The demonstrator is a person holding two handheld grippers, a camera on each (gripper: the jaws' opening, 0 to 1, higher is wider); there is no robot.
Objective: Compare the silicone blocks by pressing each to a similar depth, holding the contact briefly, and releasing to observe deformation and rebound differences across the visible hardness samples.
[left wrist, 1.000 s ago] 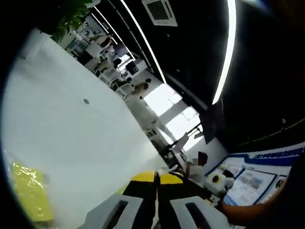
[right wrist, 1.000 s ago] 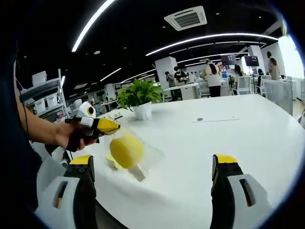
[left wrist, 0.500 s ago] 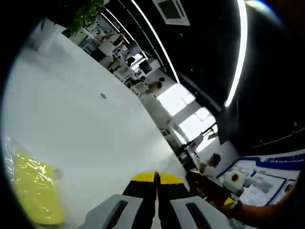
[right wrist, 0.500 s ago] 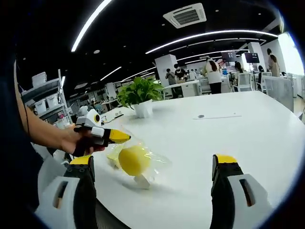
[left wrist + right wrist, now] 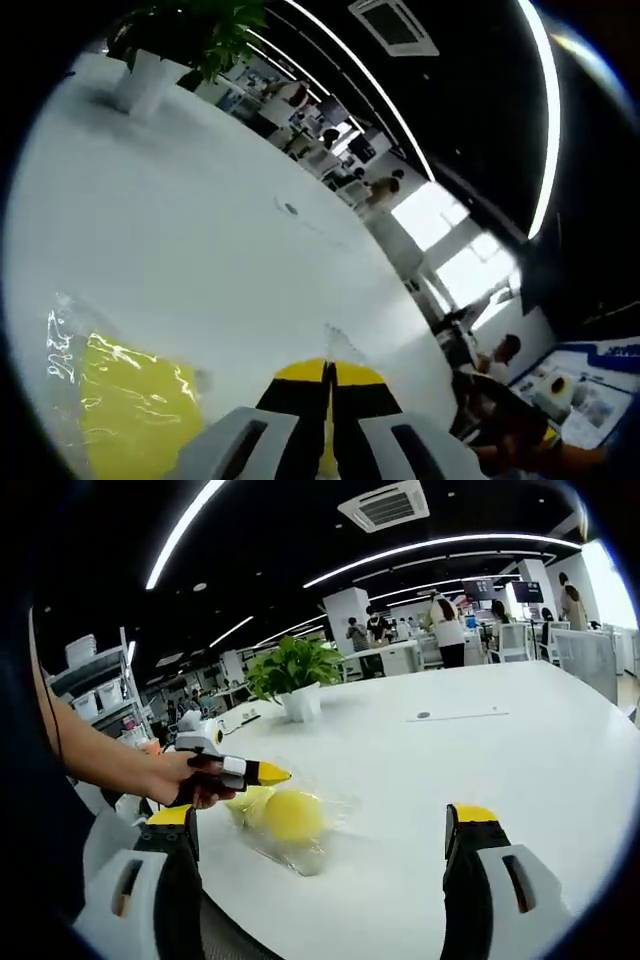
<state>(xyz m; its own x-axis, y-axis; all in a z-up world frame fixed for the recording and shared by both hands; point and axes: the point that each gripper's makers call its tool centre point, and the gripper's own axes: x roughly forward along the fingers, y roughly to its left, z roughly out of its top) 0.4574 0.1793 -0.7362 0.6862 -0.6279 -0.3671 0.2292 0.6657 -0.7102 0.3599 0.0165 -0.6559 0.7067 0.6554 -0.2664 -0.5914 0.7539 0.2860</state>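
One bagged yellow block (image 5: 292,816) just beside left claw (image 5: 272,775).

a white table (image 5: 480,750) spans the open office. a potted plant (image 5: 293,683) stands at 11 o'clock. light strips (image 5: 440,548) cross the dark ceiling at 12.

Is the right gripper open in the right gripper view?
Yes: the right gripper has its two yellow-tipped jaws far apart, with bare table showing between them.
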